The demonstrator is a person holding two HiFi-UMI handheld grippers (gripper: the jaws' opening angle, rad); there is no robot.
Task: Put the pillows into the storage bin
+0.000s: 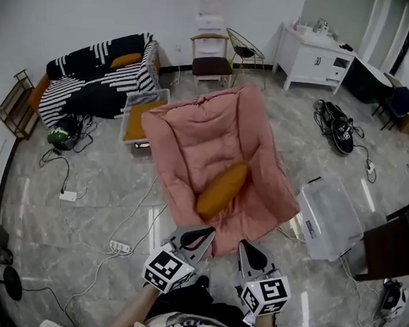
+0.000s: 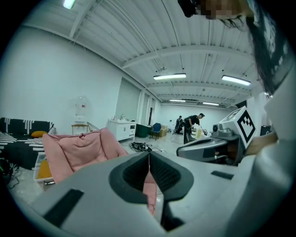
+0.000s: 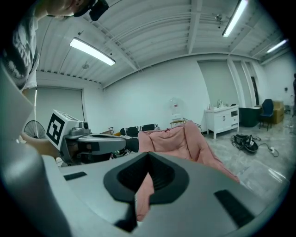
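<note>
Grey hand-held grippers (image 1: 202, 234) (image 1: 248, 247), black pads (image 2: 138, 173), square-marker cubes (image 1: 167, 270)

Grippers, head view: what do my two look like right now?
The left gripper and right gripper match: light grey bodies tapering to a claw lined with black ribbed pads. Each carries a white cube printed with black square markers. No cables show on either.

Orange bolster-shaped fabric pillow (image 1: 222, 190) lies diagonally on the seat of the pink padded lounger (image 1: 193, 133); second orange pillow (image 1: 126, 60) rests on the black-and-white striped sofa (image 1: 98, 79); open clear plastic storage bin (image 1: 146, 96) beside the sofa holds a flat orange cushion (image 1: 140, 121); lidded translucent plastic bin (image 1: 331, 217) stands on the floor right of the lounger
</note>
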